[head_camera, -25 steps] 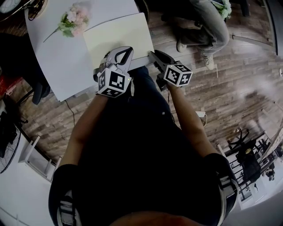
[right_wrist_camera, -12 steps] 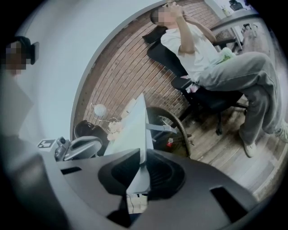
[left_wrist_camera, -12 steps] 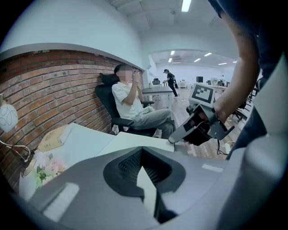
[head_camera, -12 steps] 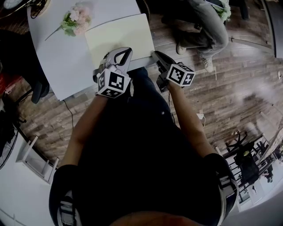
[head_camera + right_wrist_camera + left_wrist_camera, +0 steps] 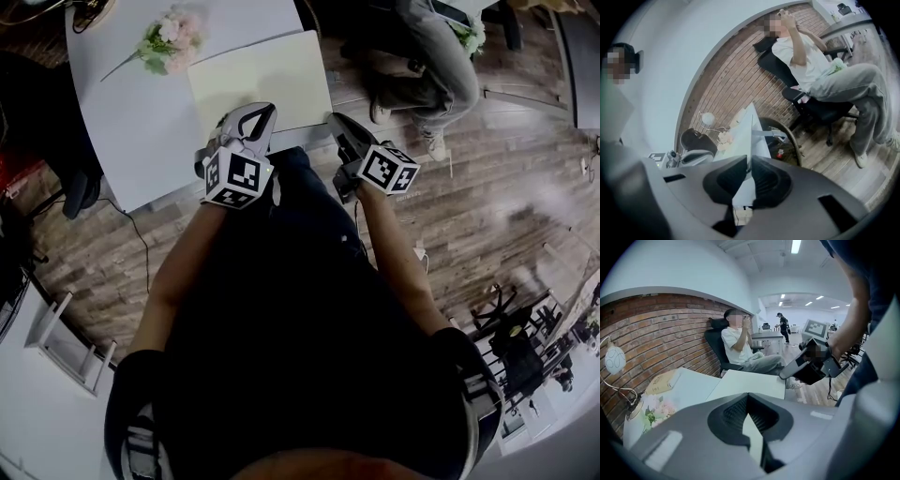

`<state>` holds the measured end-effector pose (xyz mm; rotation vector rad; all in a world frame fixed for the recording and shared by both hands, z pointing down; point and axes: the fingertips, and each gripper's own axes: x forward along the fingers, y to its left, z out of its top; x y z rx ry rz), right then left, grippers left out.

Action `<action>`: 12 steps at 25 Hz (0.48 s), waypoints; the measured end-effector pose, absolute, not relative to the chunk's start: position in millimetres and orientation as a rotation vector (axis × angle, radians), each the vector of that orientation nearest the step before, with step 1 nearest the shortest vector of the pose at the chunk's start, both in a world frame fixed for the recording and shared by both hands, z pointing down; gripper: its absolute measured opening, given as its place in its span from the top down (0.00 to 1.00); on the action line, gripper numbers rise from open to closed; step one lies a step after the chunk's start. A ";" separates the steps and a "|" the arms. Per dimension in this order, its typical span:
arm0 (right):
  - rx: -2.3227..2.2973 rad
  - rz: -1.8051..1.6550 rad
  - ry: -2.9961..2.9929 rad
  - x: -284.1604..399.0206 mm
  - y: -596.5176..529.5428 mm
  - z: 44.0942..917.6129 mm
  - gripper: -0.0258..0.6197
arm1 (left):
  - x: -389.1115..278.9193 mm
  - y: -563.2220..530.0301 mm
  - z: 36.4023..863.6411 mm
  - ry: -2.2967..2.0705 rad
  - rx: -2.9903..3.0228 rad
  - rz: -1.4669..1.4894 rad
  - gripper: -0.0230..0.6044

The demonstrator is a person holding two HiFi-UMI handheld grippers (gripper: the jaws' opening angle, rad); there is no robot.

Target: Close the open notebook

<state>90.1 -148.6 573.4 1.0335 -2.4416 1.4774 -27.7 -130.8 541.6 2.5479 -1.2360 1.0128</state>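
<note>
Notebook (image 5: 262, 80) lies open on the white desk (image 5: 141, 122), cream pages up, at the near rim and straight ahead of both pairs of fingers. The right gripper (image 5: 749, 157) comes at the notebook's right-hand edge from just off the desk's rim. Its fingers (image 5: 771, 180) have just been closing and now pinch that edge, a thin pale sheet that shows edge-on, running out from between the pads. Only a narrow slit is left between them, and the sheet fills it.

The left gripper (image 5: 747, 394) sits at the near edge of the left-hand page, its fingers (image 5: 729, 416) brought together so that the tips meet. A pale surface shows through the hollow behind the tips. I cannot tell whether the tips press on the paper or hang just above it.

Ahead of the left fingers the flat page stretches away, with the right gripper off to their right, just past the page's corner. A small bunch of pink flowers (image 5: 167, 42) lies on the desk beyond the left fingers and to their left, near the notebook's far left corner. Beyond the right fingers a person (image 5: 427, 56) sits in a dark chair on the plank floor (image 5: 487, 206), in front of a brick wall (image 5: 656, 329).
</note>
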 end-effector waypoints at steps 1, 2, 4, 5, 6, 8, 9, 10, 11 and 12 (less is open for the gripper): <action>1.036 1.464 -2.446 89.1 -148.1 570.8 0.90 | -29.7 -129.6 541.3 -1.238 2.548 1.011 0.95; 1.038 1.451 -2.451 88.0 -147.9 568.1 0.90 | -31.7 -128.4 541.3 -1.239 2.547 1.010 0.95; 1.043 1.433 -2.462 85.9 -147.4 562.3 0.90 | -35.3 -125.9 541.5 -1.242 2.546 1.009 0.95; 1.044 1.428 -2.468 85.0 -146.9 559.3 0.90 | -36.6 -124.6 541.5 -1.244 2.545 1.008 0.95; 1.046 1.422 -2.474 84.3 -146.2 556.2 0.90 | -37.6 -123.4 541.3 -1.245 2.544 1.007 0.95; 1.050 1.408 -2.487 82.9 -144.7 549.4 0.91 | -38.9 -121.2 540.6 -1.249 2.544 1.002 0.95; 1.051 1.402 -2.494 81.8 -144.1 545.7 0.91 | -39.6 -120.3 540.1 -1.250 2.545 0.997 0.95; 1.052 1.397 -2.501 80.2 -143.5 542.0 0.91 | -40.5 -119.4 539.8 -1.252 2.548 0.992 0.95; 1.053 1.392 -2.508 77.9 -142.8 538.4 0.91 | -41.8 -118.3 539.4 -1.252 2.550 0.987 0.95; 1.053 1.386 -2.514 75.2 -142.0 535.1 0.91 | -43.3 -117.1 539.3 -1.253 2.552 0.983 0.95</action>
